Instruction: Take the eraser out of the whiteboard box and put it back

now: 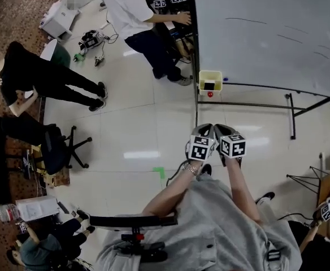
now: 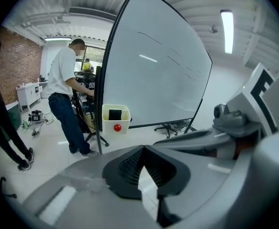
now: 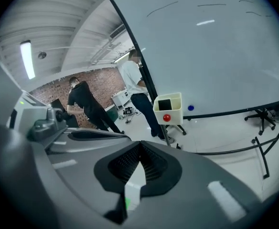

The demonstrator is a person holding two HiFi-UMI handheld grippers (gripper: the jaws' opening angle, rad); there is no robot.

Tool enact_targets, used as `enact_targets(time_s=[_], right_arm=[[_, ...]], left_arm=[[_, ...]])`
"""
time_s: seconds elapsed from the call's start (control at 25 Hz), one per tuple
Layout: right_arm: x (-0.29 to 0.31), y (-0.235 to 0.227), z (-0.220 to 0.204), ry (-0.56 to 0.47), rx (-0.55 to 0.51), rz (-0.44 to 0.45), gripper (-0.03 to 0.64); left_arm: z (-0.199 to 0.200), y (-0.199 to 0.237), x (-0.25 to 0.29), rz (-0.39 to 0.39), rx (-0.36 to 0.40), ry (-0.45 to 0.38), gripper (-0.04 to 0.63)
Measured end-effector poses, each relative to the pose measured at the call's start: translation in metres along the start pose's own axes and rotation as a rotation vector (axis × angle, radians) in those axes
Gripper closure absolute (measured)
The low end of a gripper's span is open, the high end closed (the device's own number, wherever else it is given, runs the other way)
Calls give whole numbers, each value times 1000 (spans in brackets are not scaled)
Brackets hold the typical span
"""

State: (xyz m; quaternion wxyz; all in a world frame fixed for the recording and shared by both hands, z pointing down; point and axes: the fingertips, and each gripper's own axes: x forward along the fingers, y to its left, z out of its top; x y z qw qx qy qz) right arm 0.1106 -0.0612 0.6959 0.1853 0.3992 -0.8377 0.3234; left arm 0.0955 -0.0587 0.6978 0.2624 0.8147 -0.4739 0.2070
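Observation:
The pale yellow whiteboard box (image 1: 210, 78) hangs at the lower left corner of the whiteboard (image 1: 266, 33), with a red magnet (image 1: 211, 94) on its front. The black eraser (image 1: 209, 85) stands inside it. Both gripper views show the box (image 2: 115, 123) (image 3: 170, 111) and the eraser (image 2: 114, 114) (image 3: 165, 104) some way ahead. My left gripper (image 1: 205, 128) (image 2: 143, 148) and right gripper (image 1: 220, 129) (image 3: 140, 144) are held side by side over the floor, well short of the box. Both are shut with nothing between the pads.
A person in a white shirt (image 1: 131, 16) stands just left of the board's post (image 1: 195, 66). Two more people (image 1: 35, 75) and an office chair (image 1: 60, 148) are at the left. The board's stand legs (image 1: 292, 114) spread over the floor at the right. A blue magnet (image 3: 191, 108) sits on the board.

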Motion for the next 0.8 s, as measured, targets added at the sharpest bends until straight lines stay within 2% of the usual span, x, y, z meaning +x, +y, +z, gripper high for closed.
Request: enact_targets(time_s=[0.2,0.36,0.64,0.8], right_arm=[[6,13,20,-4,-34,13,614],[19,28,29,-1,-53,44,614],[36,63,27,27,-72,105,614],[39,67,23,51,-120,87,614]], left_arm=[[18,14,-9,15,-28,-43,592],[30,30,-22,42,-13,-69,592],[25,62,-43,78,-55,-77,592],[19,65,-44,77,-67,-66,592]])
